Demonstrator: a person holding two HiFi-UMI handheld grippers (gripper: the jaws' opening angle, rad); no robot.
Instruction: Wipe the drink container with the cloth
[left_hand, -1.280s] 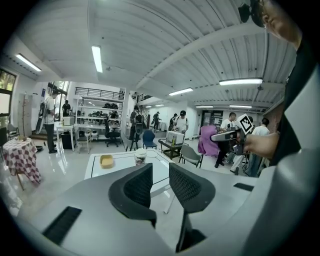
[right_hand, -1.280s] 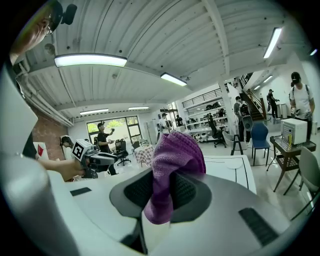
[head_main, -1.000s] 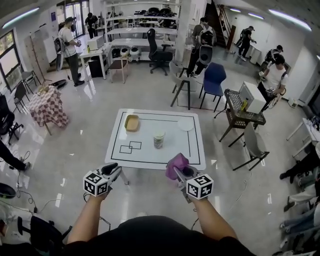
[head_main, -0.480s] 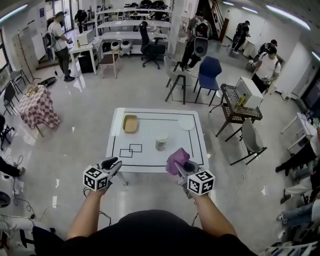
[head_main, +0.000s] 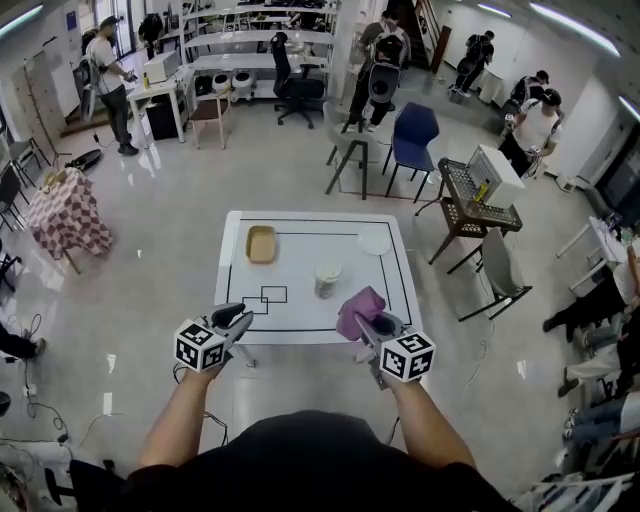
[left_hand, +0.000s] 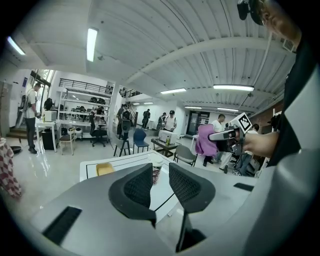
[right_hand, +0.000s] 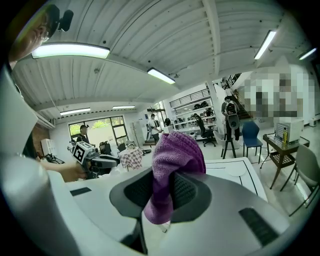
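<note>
The drink container (head_main: 327, 279), a pale cup with a lid, stands upright near the middle of the white table (head_main: 300, 320). My right gripper (head_main: 363, 326) hovers over the table's near right edge, shut on a purple cloth (head_main: 360, 310) that bunches above its jaws (right_hand: 175, 157). My left gripper (head_main: 236, 321) hangs at the near left edge with its jaws close together and nothing between them. In the left gripper view the cup (left_hand: 156, 166) shows far off through the narrow gap between the pads. Both grippers are short of the cup.
A yellow tray (head_main: 262, 244) lies at the table's far left and a white plate (head_main: 374, 243) at the far right. Black outlines are marked on the tabletop. Chairs (head_main: 414, 140), a wire cart (head_main: 476, 220) and several people stand beyond the table.
The table has drawn slightly nearer in the head view. Both grippers keep the same pose, the right one still holding the cloth.
</note>
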